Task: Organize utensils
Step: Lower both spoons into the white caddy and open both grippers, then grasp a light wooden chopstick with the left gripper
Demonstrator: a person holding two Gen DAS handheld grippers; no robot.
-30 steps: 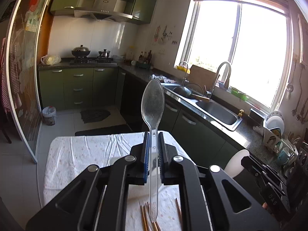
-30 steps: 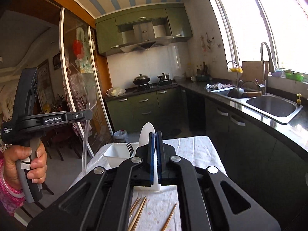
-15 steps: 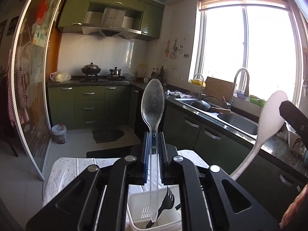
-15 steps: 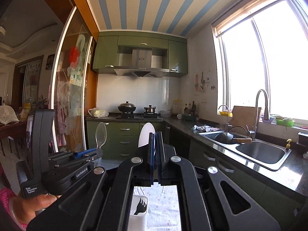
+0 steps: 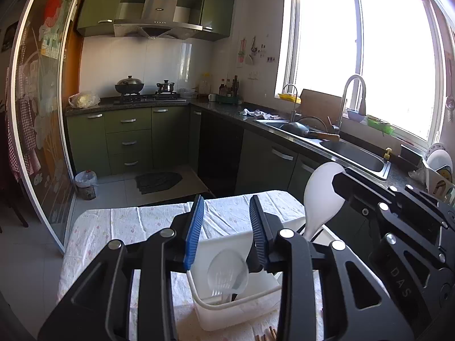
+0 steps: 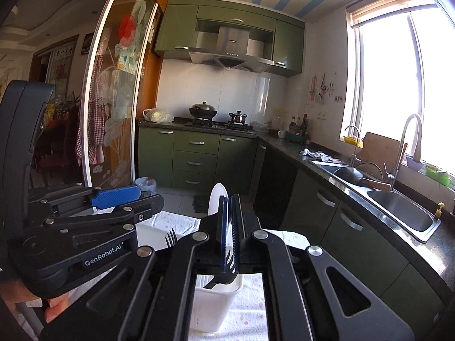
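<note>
In the left wrist view the left gripper [image 5: 226,231] hangs over the white bin [image 5: 236,307], its blue-padded fingers [image 5: 194,231] spreading apart with nothing pinched between them. Below the gap a clear spoon [image 5: 227,270] stands in the bin, bowl upward, free of both pads. The bin sits on the table [image 5: 128,224], which is covered by a flowered cloth, toward its right edge, and a few chopsticks [image 5: 268,335] lie on the cloth at the near edge beside it. Just to the right, the right gripper [image 5: 338,182] comes in from the side, pinching the handle of a white spoon [image 5: 320,196] whose bowl rises above the bin's far right corner. In the right wrist view the right gripper's fingers [image 6: 221,227] are pressed almost together on that white spoon [image 6: 217,201], and two black forks [image 6: 224,272] stand tines up in the bin [image 6: 216,304] beneath. A hand [image 6: 54,309] holds the left gripper's grip at the lower left. Beyond the table runs a green kitchen with a stove [image 5: 148,96], a sink [image 5: 358,156] and a bright window [image 5: 366,56].
</note>
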